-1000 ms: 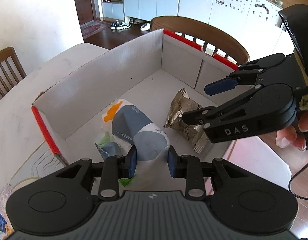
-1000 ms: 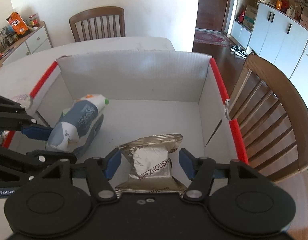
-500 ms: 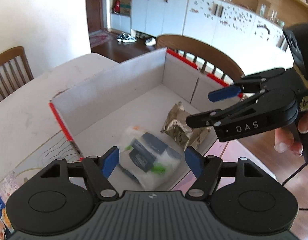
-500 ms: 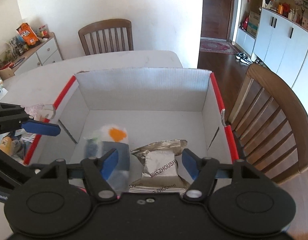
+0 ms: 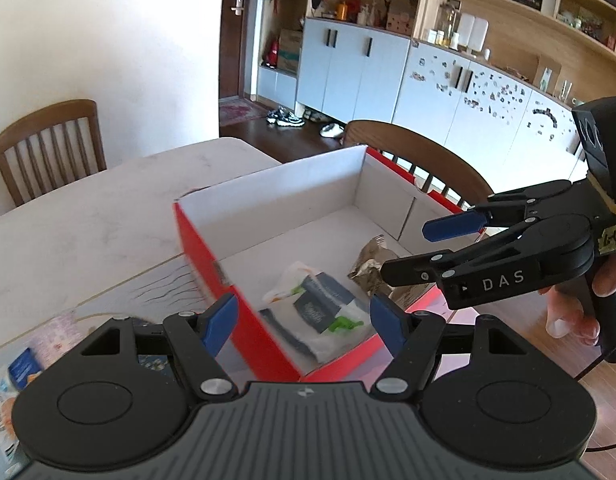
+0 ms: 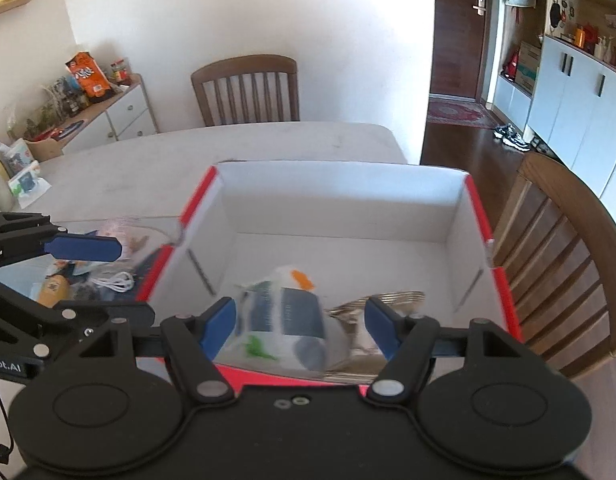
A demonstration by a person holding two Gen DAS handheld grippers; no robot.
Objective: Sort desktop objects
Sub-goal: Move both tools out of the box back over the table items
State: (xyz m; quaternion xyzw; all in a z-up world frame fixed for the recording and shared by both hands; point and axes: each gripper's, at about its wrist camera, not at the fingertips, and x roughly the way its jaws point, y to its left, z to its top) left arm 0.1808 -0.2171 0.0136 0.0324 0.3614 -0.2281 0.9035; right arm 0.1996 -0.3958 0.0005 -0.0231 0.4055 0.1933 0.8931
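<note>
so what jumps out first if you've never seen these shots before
The red-sided cardboard box on the pale table, open at the top, with a tissue pack and a silver snack packet lying side by side on its floor. Over its near edge hang the left gripper and the right gripper, jaws apart and empty. A clutter of small items sits on the table beside the box.

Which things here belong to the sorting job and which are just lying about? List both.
Job:
- red cardboard box
- tissue pack inside it
- foil snack packet inside it
- unsorted clutter beside the box, white cable included

Lying about:
- wooden chairs
- sideboard with snack bags
- shoes by the cabinets
</note>
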